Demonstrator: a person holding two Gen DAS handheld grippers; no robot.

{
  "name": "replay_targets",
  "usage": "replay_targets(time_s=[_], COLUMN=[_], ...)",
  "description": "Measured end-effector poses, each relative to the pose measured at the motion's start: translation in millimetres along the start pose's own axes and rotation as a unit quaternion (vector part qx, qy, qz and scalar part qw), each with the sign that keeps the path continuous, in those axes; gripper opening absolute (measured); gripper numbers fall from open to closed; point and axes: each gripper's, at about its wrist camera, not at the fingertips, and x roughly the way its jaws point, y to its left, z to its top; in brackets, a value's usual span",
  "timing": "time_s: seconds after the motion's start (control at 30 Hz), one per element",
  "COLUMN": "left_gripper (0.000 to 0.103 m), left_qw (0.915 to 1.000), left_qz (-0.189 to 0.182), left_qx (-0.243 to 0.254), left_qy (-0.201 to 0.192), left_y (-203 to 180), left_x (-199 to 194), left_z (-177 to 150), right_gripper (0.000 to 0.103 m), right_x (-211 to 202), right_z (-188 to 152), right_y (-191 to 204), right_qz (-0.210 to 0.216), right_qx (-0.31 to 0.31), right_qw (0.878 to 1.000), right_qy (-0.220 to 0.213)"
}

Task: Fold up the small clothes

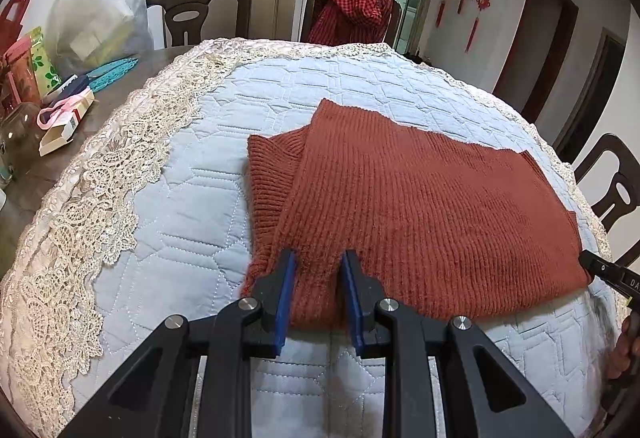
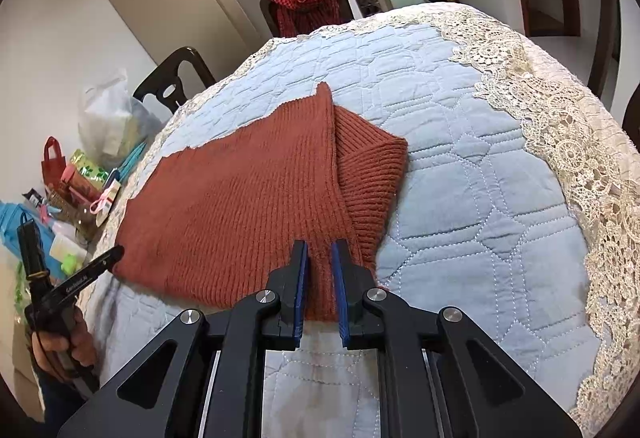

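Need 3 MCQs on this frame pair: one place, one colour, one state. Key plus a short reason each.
1. Where does the knit sweater lie?
A. on the quilted cover
B. over a chair back
C. on the floor

2. What colour are the gripper pads?
A. red
B. blue
C. white

3. The left gripper and right gripper are:
A. both empty
B. one closed on a bag
C. both closed on the sweater's near edge

Key: 1 A, it lies flat on the cover; 2 B, the pads show blue; 3 C, knit is pinched between each pair of pads.
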Motion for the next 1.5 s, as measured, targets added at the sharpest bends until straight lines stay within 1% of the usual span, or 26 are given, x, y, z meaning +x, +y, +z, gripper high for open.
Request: replay_targets(time_s=[0.3, 0.43, 0.53, 0.6, 0.73, 0.77, 0.8, 0.83, 0.87, 0.9, 1.0, 1.07, 1.17, 1.2, 1.37, 1.5], left_gripper=[0.026, 0.027, 0.029, 0.033, 0.035, 0.037, 0.040, 0.040, 0.040, 0.040, 0.043, 0.044, 0.052, 0.053, 0.053, 0.053], left_qw=[1.0000, 1.0000, 0.9998, 0.9996, 0.9997, 0.9997, 0.9997, 0.9997, 0.9996, 0.9994, 0.9981, 0.9978, 0.9959, 0.9952, 0.9902, 0.9839], left_qz=[0.000, 0.006, 0.020, 0.027, 0.023, 0.021, 0.019, 0.014, 0.010, 0.002, -0.021, -0.028, -0.046, -0.052, -0.074, -0.093], left_qx=[-0.005, -0.003, -0.001, -0.001, -0.006, -0.010, -0.014, -0.021, -0.026, -0.034, -0.053, -0.057, -0.075, -0.082, -0.117, -0.153], left_qy=[-0.002, -0.002, -0.008, -0.009, -0.006, -0.004, -0.002, 0.002, 0.005, 0.009, 0.023, 0.019, 0.017, 0.015, 0.013, 0.004], left_y=[0, -1, 0, 0, 3, 5, 8, 11, 13, 16, 23, 24, 26, 27, 32, 40], left_x=[-3, -12, -20, -24, -32, -34, -35, -36, -37, -37, -36, -36, -32, -31, -19, -11], left_z=[-1, -2, -5, -9, -17, -20, -23, -26, -28, -32, -40, -42, -39, -37, -28, -21], right_gripper=[0.013, 0.013, 0.013, 0.016, 0.018, 0.020, 0.026, 0.031, 0.038, 0.039, 0.039, 0.039, 0.042, 0.044, 0.046, 0.046], right_x=[0, -9, -19, -23, -29, -31, -32, -33, -35, -36, -36, -35, -33, -32, -25, -18], right_z=[0, -1, -3, -5, -13, -15, -18, -20, -23, -26, -37, -41, -44, -42, -34, -28], right_y=[-1, 0, 0, 1, 1, 1, 0, 0, 0, -1, -3, -4, -4, -5, -7, -9], right_qz=[0.006, 0.003, -0.009, -0.021, -0.020, -0.018, -0.015, -0.013, -0.012, -0.012, -0.004, 0.009, 0.018, 0.023, 0.048, 0.075], right_qx=[0.006, 0.011, 0.010, 0.010, 0.011, 0.011, 0.013, 0.015, 0.019, 0.023, 0.033, 0.042, 0.046, 0.051, 0.067, 0.084], right_qw=[1.000, 1.000, 1.000, 1.000, 1.000, 1.000, 1.000, 1.000, 1.000, 1.000, 0.999, 0.999, 0.999, 0.998, 0.997, 0.994], right_qy=[0.000, -0.006, -0.014, -0.017, -0.013, -0.011, -0.009, -0.008, -0.007, -0.007, 0.007, 0.014, 0.011, 0.011, 0.011, 0.010])
